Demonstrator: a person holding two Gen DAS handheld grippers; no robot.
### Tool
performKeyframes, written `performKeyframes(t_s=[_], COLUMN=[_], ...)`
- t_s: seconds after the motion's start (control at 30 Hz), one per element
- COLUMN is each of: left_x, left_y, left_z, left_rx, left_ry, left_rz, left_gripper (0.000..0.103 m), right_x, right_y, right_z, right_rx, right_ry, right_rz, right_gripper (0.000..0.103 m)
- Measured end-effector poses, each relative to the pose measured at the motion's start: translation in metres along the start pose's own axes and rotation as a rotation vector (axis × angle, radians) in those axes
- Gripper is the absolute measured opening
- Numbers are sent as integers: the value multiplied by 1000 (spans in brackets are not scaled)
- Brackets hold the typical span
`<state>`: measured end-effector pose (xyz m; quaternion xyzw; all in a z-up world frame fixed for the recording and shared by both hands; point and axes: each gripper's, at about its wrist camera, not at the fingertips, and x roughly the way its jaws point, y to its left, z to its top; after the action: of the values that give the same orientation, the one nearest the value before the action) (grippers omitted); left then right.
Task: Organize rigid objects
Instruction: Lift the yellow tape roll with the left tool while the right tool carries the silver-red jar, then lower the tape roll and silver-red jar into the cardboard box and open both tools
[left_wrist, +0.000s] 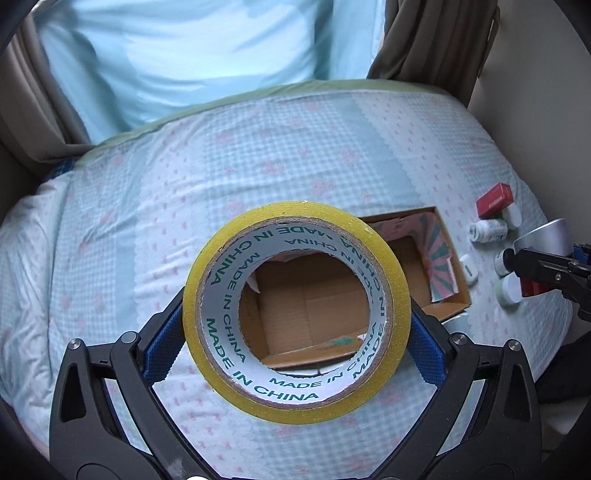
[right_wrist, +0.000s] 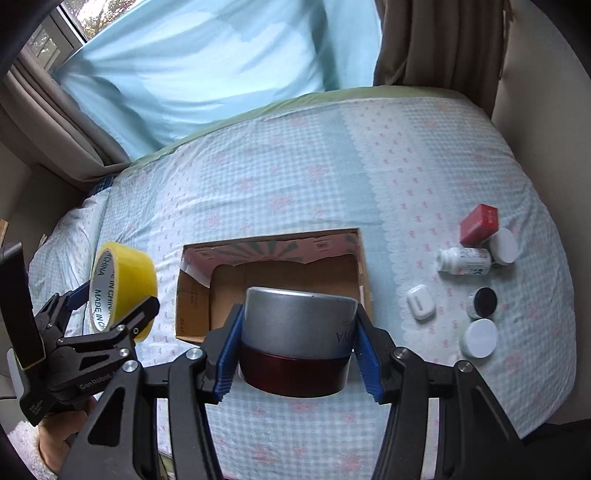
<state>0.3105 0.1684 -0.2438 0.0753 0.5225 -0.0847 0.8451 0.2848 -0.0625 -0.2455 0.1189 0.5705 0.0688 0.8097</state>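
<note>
Above the cardboard box (right_wrist: 364, 280), left gripper (left_wrist: 295, 332) clamps the tape roll (left_wrist: 295, 314) across its rim; right gripper (right_wrist: 297, 350) grips the tin (right_wrist: 295, 328). Both seem rigid, light, probably smooth-sided.

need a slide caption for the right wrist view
Right gripper holds a silver-lidded jar over the open cardboard box; left gripper holds yellow tape.

"Where does the light come from?"

"Soft daylight through the blue curtain (right_wrist: 192, 70) and the window (right_wrist: 77, 22) at the upper left; the bed cover (right_wrist: 295, 177) is evenly lit, bright, shadows faint."

"Any flaws?"

"Both views bulge like a fisheye, with dark corners. The curtain is blurred and slightly washed out, while the tape roll (left_wrist: 296, 314) close up stays sharp."
</note>
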Motion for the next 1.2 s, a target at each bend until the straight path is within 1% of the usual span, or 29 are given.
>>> performKeyframes(t_s=[0.07,0.17,0.23,0.33,0.4,0.5,0.57,0.67,0.73,0.87,0.93,1.03,1.07,1.1,1.13,1.17,1.2], left_x=[25,64,90,123,143,169,180,196,205,214,217,223,223,221,216,210,204], left_y=[11,15,13,4,-5,-12,-16,-21,-24,-27,-30,-32,-31,-30,-29,-28,-27], left_z=[-1,-3,-4,-3,1,4,3,-2,-3,2,6,6,5,5,6,7,9], left_rx=[8,25,35,51,72,101,111,127,127,111,111,112,108,103,99,96,93], left_ry=[31,76,111,162,189,213,225,248,270,294,302,337,349,347,328,306,287], left_rz=[1,-4,-13,-38,-42,-33,-32,-31,-44,-40,-31,-28,-32,-28,-18,-12,-10], left_gripper=[101,101,101,101,101,101,101,101,101,101,101,102,102,103,103,103,103], right_x=[30,76,105,141,163,189,202,211,213,218,219,219,219,217,214,212,210], right_y=[11,19,18,9,4,-3,-9,-11,-10,-6,-3,-1,-1,-2,-4,-5,-5], right_z=[5,13,15,17,16,9,3,-8,-12,-18,-19,-18,-18,-17,-17,-18,-18], right_rx=[-3,0,9,29,-17,-134,-181,-254,-297,-355,-371,-371,-360,-342,-327,-320,-317], right_ry=[38,97,135,182,206,251,283,303,304,303,303,280,278,270,260,245,238], right_rz=[12,9,7,35,22,-18,-19,-33,-51,-72,-72,-75,-65,-57,-45,-37,-46], right_gripper=[51,51,51,51,51,51,51,51,51,51,51,52,53,71,91,103,103])
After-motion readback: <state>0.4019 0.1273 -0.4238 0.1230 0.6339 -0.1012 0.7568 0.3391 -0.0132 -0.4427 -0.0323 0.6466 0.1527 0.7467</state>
